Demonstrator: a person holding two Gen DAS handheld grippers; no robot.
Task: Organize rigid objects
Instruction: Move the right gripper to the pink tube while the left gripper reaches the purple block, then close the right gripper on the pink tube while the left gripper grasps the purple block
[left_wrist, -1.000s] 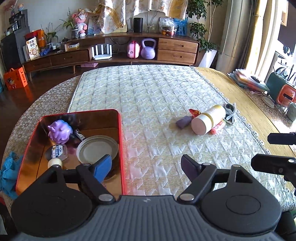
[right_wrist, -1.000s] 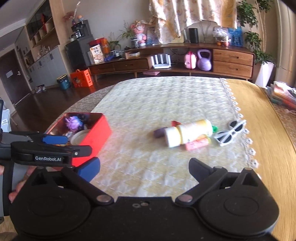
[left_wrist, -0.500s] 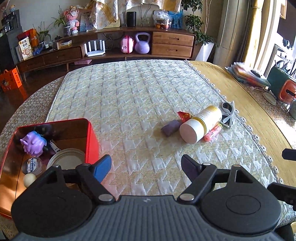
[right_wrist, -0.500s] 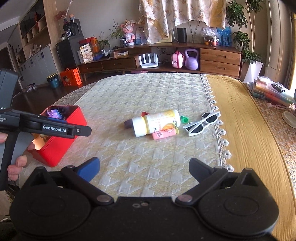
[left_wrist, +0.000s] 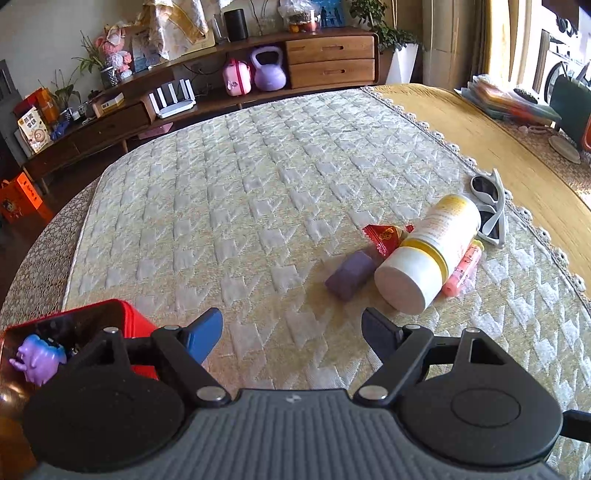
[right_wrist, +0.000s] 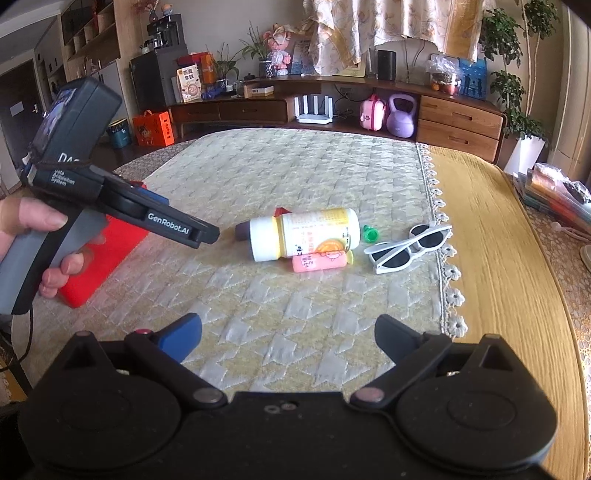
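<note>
Both tools stand with fingers spread apart and nothing between them: the left tool hovers low over the quilted cloth on the table, and the right tool hangs over the near part of the same cloth. Seen from the right wrist view, a hand grips the left tool's handle.

At the left edge of the cloth sits the red tin box, open at the top. Inside it a purple spiky toy shows at the near side; the rest of the contents are hidden behind the tool body.

Well apart from the box, a cluster lies on the cloth: a white-and-yellow bottle on its side, white sunglasses beside it, a pink tube touching the bottle, a purple block by its cap, a red wrapper, and a small green cap.
</note>
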